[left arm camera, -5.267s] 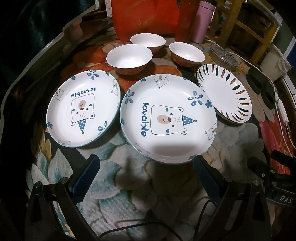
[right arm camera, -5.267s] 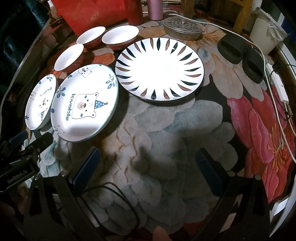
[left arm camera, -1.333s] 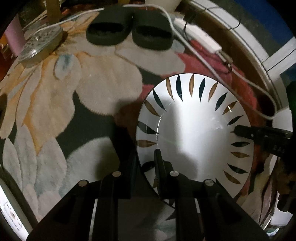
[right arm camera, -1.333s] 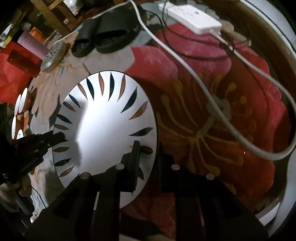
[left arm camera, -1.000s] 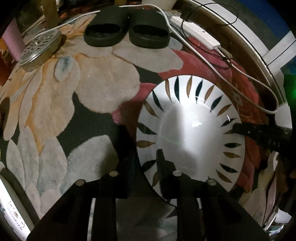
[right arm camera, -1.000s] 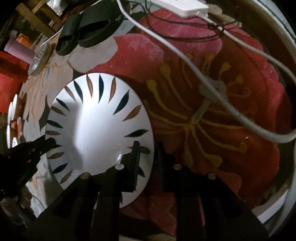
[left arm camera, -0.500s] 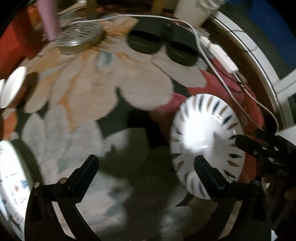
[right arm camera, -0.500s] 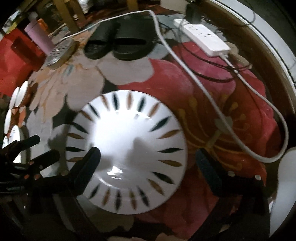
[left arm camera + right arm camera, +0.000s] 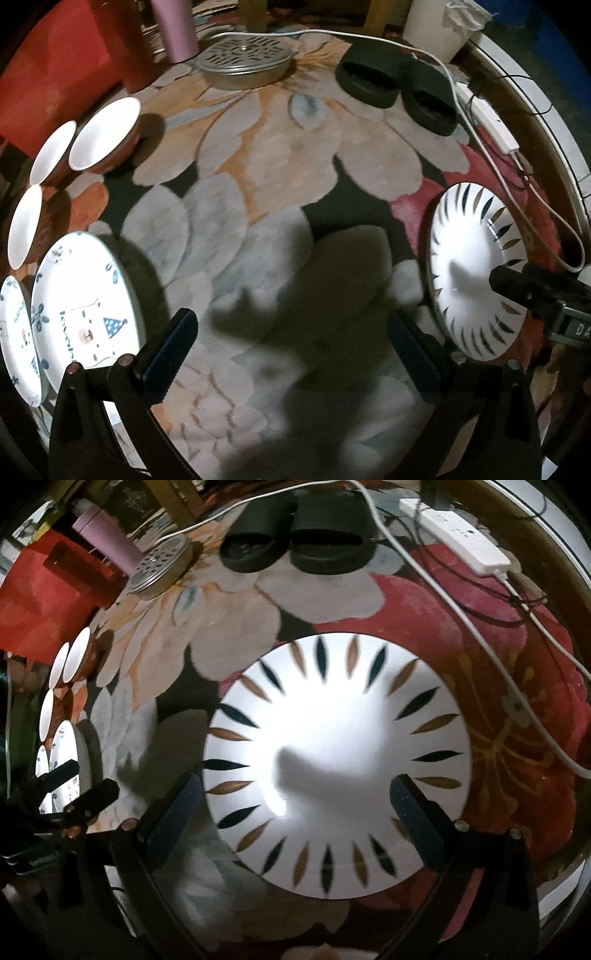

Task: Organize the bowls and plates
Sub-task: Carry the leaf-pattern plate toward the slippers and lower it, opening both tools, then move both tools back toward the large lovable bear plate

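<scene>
Right wrist view: right gripper (image 9: 295, 805) fingers spread wide over leaf-rimmed plate (image 9: 338, 764), lying flat on floral worktop (image 9: 236, 613), apparently set apart for stacking; left gripper (image 9: 291, 350) equally wide, empty, toward bear plates (image 9: 85, 306).

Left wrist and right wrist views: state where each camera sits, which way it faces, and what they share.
Left wrist: sits on the left gripper, facing steeply down at the floral tablecloth; its own open fingers frame bare cloth, and the right gripper's tip shows at the right edge.
Right wrist: sits on the right gripper, facing steeply down over the leaf-pattern plate; its open fingers straddle the plate without touching, and the left gripper shows at the left edge.
Shared: the leaf-pattern plate, bear plates, bowls, black slippers.
</scene>
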